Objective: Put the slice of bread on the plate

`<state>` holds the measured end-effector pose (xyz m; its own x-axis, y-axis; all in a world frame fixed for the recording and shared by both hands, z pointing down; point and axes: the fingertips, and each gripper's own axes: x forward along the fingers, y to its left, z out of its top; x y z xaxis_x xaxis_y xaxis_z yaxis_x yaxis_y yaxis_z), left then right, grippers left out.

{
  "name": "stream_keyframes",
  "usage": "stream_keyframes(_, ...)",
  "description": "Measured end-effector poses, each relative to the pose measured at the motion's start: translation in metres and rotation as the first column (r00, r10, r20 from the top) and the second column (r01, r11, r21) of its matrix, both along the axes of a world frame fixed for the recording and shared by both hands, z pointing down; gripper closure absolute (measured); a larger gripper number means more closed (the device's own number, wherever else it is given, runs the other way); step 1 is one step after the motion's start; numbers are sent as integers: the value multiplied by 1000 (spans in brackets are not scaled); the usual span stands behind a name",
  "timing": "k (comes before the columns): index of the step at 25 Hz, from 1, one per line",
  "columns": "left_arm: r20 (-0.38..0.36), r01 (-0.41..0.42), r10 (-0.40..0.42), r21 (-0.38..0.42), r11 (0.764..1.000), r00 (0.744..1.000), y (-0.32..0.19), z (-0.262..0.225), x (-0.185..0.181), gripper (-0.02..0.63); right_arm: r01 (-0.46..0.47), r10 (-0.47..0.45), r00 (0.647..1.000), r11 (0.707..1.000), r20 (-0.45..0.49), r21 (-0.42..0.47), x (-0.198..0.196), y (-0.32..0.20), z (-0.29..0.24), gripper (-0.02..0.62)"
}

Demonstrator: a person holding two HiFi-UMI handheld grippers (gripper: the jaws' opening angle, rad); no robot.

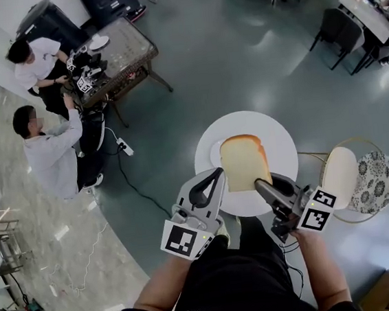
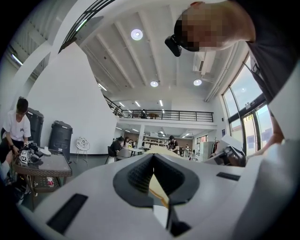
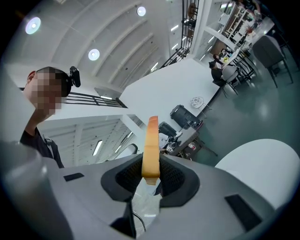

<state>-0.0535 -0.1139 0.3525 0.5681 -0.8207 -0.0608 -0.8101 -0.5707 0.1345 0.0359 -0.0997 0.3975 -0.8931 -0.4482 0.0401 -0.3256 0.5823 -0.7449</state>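
Above round table (image 1: 275,132), L gripper (image 1: 219,176) & R gripper (image 1: 260,183) pinch bread slice (image 1: 243,160).

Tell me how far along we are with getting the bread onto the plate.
Done: the slice of bread is picked up, its crust edge pinched in the right gripper; the left gripper looks closed on its other side. In hand: it is held over the white table, partly above the plate. Left: lower it onto the plate and release.
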Motion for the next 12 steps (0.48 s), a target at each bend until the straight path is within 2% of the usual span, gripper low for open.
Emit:
stream_keyframes(5,-27,32,-34,-62,998,999,-33,39,-4,600,43,-45,998,998,-33,-53,-7,-33,46,503)
stream_keyframes(12,-8,49,-50,-98,994,999,-65,95,-8,600,53,-60,997,988,-45,-144,-15,-61,123,503)
